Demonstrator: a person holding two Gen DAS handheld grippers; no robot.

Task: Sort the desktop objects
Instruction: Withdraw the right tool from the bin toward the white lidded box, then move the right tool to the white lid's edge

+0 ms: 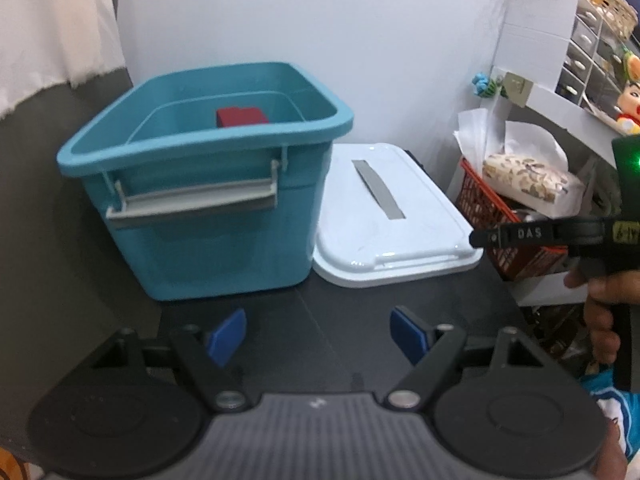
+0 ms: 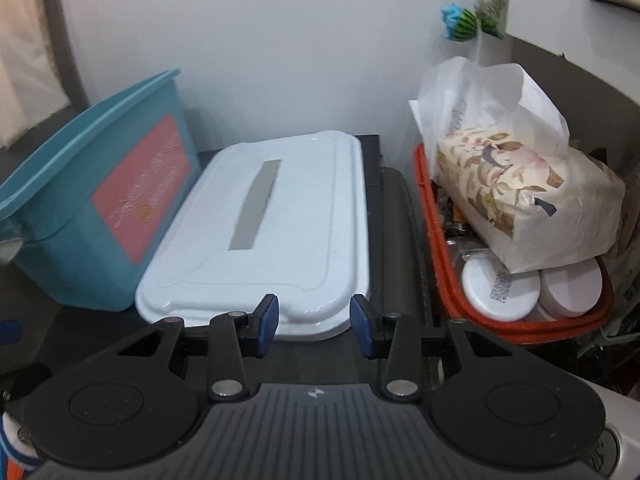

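A teal storage bin [image 1: 192,216] stands on the dark desk with a red block [image 1: 240,116] on its floor. Its white lid [image 1: 384,216] lies flat to the right of it. My left gripper [image 1: 318,334] hovers open over the desk in front of the bin, with nothing between its blue pads [image 1: 226,336]. In the right wrist view the white lid [image 2: 272,220] fills the middle. My right gripper [image 2: 314,324] stands partly open at the lid's near edge, and its pads [image 2: 268,322] press on nothing. The right gripper [image 1: 484,237] also shows from the side, held by a hand [image 1: 600,312].
A red basket [image 2: 436,240] at the right holds a flowered tissue pack [image 2: 520,200] and white round jars [image 2: 500,288]. The bin's side [image 2: 80,216] carries a pink label. A white wall runs behind, and shelves with drawers [image 1: 580,52] rise at the far right.
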